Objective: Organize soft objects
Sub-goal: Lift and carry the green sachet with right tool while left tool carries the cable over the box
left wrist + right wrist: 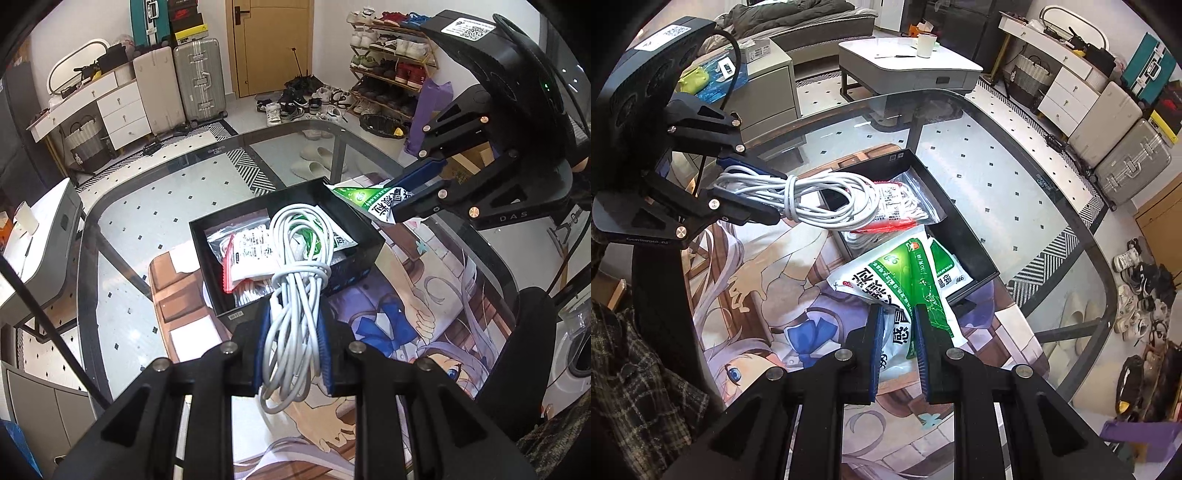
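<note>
My left gripper is shut on a coiled white cable bundle, which hangs above the near edge of an open black box. My right gripper is shut on a green-and-white sachet, held over the box's corner. Seen from the right wrist, the left gripper holds the cable level above the box. Seen from the left wrist, the right gripper pinches the sachet at the box's far right. Inside lie a clear zip bag and another green sachet.
The box rests on a printed cartoon mat spread over a glass table. Slippers show through the glass. Suitcases, a shoe rack and a white coffee table stand around the room. A plaid sleeve is at lower left.
</note>
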Available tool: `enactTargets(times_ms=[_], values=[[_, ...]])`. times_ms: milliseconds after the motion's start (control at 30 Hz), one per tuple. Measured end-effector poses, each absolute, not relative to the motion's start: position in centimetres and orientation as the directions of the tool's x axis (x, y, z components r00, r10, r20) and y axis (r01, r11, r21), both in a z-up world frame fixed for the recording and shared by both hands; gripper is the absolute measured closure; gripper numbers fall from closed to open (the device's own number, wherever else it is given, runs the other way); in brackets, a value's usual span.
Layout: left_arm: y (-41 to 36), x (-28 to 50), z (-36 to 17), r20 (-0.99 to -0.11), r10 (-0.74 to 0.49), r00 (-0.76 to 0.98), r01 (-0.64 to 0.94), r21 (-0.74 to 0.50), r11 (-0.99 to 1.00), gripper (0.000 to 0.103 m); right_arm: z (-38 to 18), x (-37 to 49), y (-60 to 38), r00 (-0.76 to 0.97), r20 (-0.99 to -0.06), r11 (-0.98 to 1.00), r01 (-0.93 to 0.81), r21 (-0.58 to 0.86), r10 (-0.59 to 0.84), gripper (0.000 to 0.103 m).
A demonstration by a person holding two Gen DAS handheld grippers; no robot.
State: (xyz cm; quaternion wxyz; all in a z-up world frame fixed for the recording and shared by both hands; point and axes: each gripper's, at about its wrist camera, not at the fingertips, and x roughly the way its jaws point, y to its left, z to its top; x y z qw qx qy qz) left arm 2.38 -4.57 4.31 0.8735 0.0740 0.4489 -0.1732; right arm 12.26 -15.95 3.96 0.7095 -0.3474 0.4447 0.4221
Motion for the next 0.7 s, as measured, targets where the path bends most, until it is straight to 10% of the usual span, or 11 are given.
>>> enactTargets(times_ms=[700], values=[[-3.7, 8.8, 2.4, -0.813, -0.240, 0.530, 0.343, -0.053, 0.938, 0.082, 1.6, 15.9, -13.3, 0.224, -0.927, 0.429, -0.900, -0.078, 0.302, 0.087]])
